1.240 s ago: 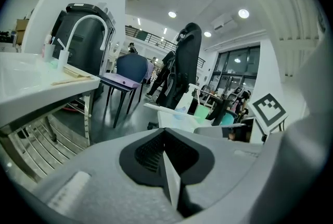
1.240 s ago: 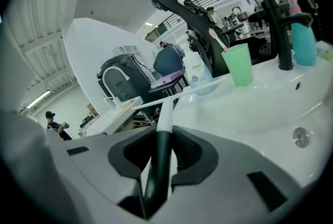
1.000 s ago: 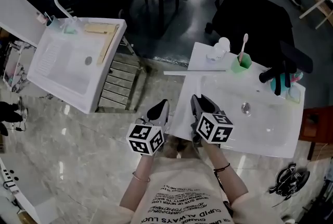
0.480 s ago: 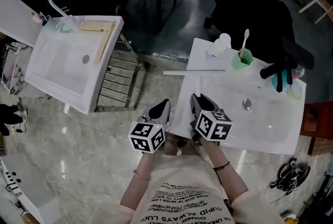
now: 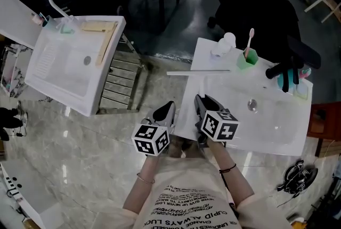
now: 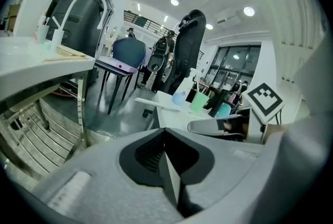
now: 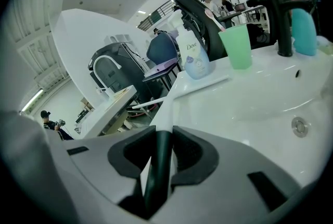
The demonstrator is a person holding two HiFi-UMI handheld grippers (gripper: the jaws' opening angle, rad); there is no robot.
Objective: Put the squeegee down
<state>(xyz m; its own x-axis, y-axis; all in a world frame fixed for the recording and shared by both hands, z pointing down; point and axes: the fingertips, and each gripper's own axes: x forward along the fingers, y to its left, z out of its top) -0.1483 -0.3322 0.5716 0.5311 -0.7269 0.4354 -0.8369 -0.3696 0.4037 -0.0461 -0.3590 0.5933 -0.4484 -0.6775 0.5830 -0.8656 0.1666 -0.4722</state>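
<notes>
My right claw (image 7: pixel 163 133) is clamped on the squeegee (image 7: pixel 157 168): its dark handle fills the gap between my pads. I hold it low over the near-left corner of the white desk (image 5: pixel 277 140), pointing towards the far edge. My left claw (image 6: pixel 165 140) is closed on nothing, pads pressed together, hanging just off the desk's left edge, and I think it has no part in this. Further along my line lies a long pale bar (image 5: pixel 200 72), across the desk's left part towards the far edge, with one end poking out past the left edge. I take it for the squeegee's blade, though I cannot make out where handle and bar join. If that is right, the head is already down and the job is to lay the handle. I would sink it slowly until it rests flat on the rim beside the basin (image 5: pixel 266 111), not sloping into the bowl, since the glossy surface will probably let it slide. Only once I feel the desk carry it would I part my pads, just enough to clear the handle. Then I would draw straight back towards the near edge without lifting it. The green cup (image 5: pixel 246 61) and the bottle (image 5: pixel 224 46) stand just behind the bar, so no pushing forward; the overhanging end could tip it off.
</notes>
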